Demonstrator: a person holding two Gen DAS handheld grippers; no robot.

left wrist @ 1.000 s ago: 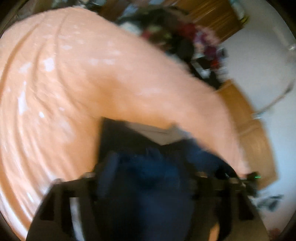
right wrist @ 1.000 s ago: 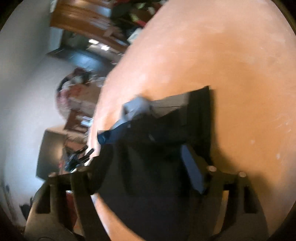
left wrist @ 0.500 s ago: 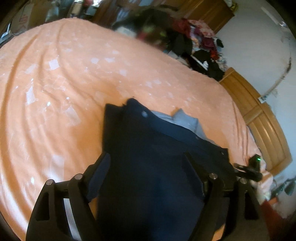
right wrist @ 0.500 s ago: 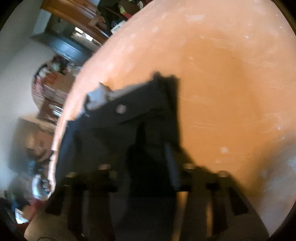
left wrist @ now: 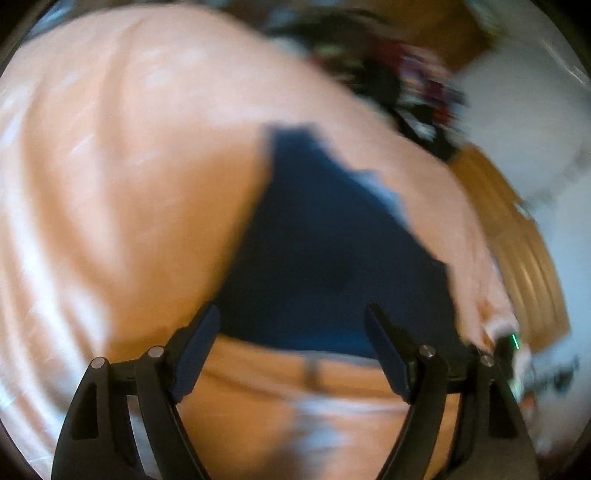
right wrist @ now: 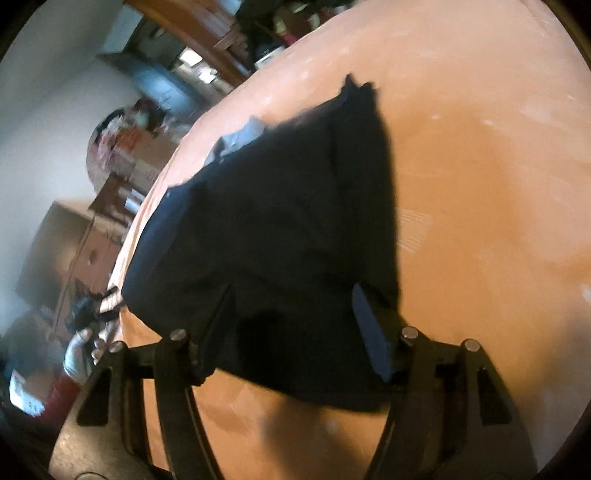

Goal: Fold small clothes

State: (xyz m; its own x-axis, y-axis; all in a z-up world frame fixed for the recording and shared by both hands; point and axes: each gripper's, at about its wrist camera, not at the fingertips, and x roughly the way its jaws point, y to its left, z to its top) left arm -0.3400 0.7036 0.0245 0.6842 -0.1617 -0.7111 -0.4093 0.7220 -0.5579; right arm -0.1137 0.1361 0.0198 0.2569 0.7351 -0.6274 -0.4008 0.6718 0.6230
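Note:
A small dark navy garment (left wrist: 325,251) lies on the orange bedspread (left wrist: 129,184), with a pale grey-blue lining (left wrist: 388,195) showing at its far edge. My left gripper (left wrist: 291,314) is open, its fingertips at the garment's near hem with nothing between them. In the right wrist view the same garment (right wrist: 280,229) spreads out ahead, its grey lining (right wrist: 240,136) at the far left corner. My right gripper (right wrist: 291,295) is open, its fingers wide apart over the garment's near edge. The left wrist view is blurred.
A heap of mixed clothes (left wrist: 406,85) sits at the bed's far edge, by a wooden bed frame (left wrist: 517,240). The right wrist view shows wooden furniture (right wrist: 207,33), a cardboard box (right wrist: 55,240) and a gloved hand (right wrist: 79,354) off the bed's left side.
The garment was bunched between both grippers' fingers a second ago; it now lies flatter on the bed. My left gripper has drawn back to its near hem.

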